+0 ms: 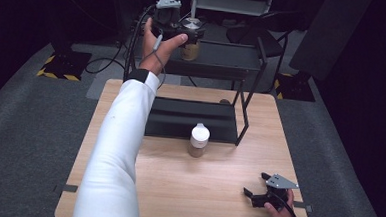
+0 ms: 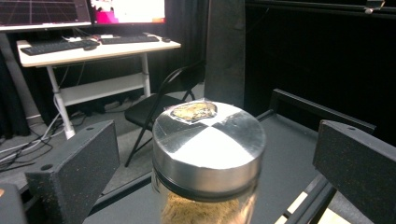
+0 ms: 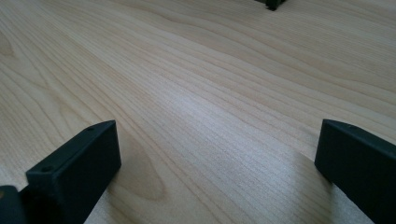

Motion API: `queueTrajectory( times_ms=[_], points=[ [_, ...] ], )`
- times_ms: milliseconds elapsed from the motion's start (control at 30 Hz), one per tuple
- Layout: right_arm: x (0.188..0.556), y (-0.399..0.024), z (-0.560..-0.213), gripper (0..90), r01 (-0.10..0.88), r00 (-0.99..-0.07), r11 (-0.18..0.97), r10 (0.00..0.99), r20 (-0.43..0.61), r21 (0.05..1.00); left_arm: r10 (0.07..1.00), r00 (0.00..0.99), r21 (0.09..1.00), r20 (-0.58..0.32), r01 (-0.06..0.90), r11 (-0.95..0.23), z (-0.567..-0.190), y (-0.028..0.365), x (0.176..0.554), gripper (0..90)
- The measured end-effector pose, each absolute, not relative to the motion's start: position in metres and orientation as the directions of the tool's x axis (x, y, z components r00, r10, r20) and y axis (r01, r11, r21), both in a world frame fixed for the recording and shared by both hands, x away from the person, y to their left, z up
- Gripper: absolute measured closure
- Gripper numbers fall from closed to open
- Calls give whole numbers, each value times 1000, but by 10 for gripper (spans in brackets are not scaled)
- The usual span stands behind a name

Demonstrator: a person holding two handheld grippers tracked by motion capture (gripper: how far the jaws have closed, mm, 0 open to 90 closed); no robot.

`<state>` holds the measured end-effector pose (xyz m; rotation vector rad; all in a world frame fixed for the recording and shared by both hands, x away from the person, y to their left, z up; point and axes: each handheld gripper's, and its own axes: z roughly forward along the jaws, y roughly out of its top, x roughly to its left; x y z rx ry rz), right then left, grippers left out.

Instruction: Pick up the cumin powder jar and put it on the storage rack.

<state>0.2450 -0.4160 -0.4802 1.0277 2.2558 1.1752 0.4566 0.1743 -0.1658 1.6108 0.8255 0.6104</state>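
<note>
The left gripper is standing with jaws wide around the jar on the top shelf; it should be backing off straight, without clipping the lid. The right gripper is resting wide-jawed on the desk.

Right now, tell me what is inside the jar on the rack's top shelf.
Through the glass of the jar a tan, grainy powder shows below the silver lid. The lid covers the top, and the jar's bottom is out of view, so the fill level stays unknown.
</note>
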Motion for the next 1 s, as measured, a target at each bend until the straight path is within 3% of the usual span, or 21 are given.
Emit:
queueTrajectory(
  times_ms=[400, 1000],
  points=[
    [245, -416, -480, 1, 427, -652, 377, 758, -10, 822, 786, 618, 977, 8, 161, -136, -165, 182, 418, 3],
    [245, -416, -480, 1, 427, -652, 377, 758, -10, 822, 767, 642, 972, -8, 185, -145, -212, 201, 362, 3]
  ],
)
